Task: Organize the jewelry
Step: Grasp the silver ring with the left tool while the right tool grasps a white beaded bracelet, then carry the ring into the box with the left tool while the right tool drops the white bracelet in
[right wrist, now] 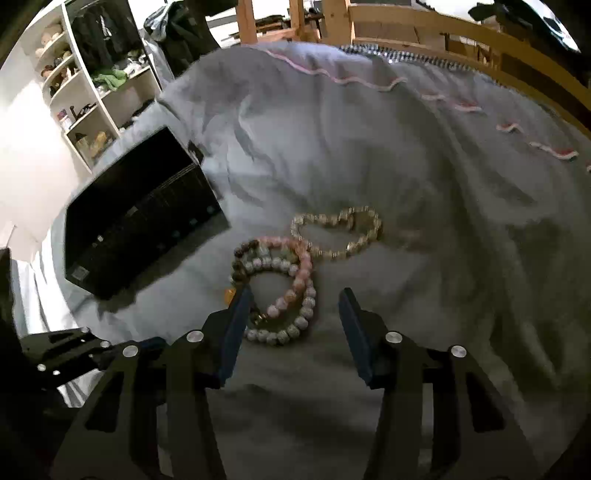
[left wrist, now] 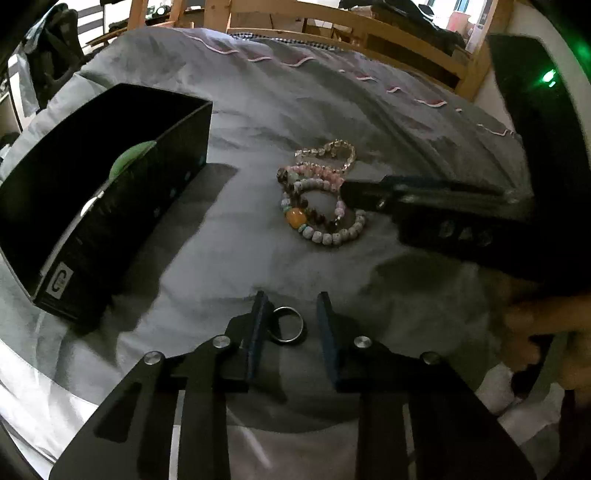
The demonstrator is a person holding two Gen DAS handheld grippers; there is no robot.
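A silver ring (left wrist: 289,325) lies on the grey bedspread between the fingers of my left gripper (left wrist: 291,301), which is open around it. A pile of bead bracelets (left wrist: 320,195) lies beyond it, with an orange bead (left wrist: 296,217). My right gripper (right wrist: 295,295) is open just over the near part of the pile (right wrist: 291,280); it shows from the side in the left wrist view (left wrist: 349,192). A clear-bead bracelet (right wrist: 341,230) lies farthest. An open black box (left wrist: 92,192) stands at the left, with something green (left wrist: 129,158) inside; it also shows in the right wrist view (right wrist: 136,214).
The grey bedspread (right wrist: 406,147) is wrinkled, with a pink-trimmed edge at the far side. A wooden bed frame (right wrist: 424,26) runs behind it. White shelves (right wrist: 85,92) with clutter stand at the far left. A hand (left wrist: 546,332) holds the right gripper.
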